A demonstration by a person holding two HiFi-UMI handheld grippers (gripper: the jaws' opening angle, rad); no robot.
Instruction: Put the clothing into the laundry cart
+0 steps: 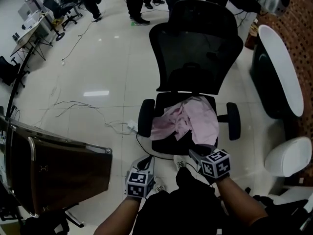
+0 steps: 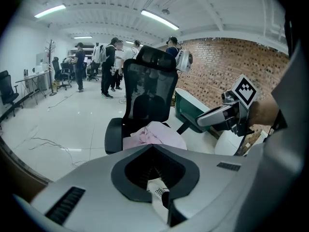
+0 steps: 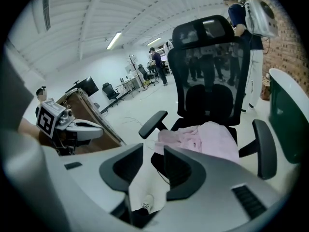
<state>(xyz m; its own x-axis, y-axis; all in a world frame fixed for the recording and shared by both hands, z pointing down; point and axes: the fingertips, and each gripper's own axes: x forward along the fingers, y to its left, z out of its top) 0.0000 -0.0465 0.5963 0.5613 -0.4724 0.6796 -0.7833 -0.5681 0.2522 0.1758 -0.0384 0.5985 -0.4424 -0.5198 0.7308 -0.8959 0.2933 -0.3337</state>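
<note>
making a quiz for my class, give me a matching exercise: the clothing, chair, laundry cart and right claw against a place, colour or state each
1 pink clothing
2 office chair
3 laundry cart
4 right claw

a open, nothing in it
b brown
c lying on the chair
d black

Pairs: 1-c, 2-d, 3-b, 4-a

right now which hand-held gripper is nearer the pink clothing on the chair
Right. The right hand-held gripper is at the chair seat's front edge, just short of the pink clothing; the left hand-held gripper is further off, past the seat's front-left corner.
</note>
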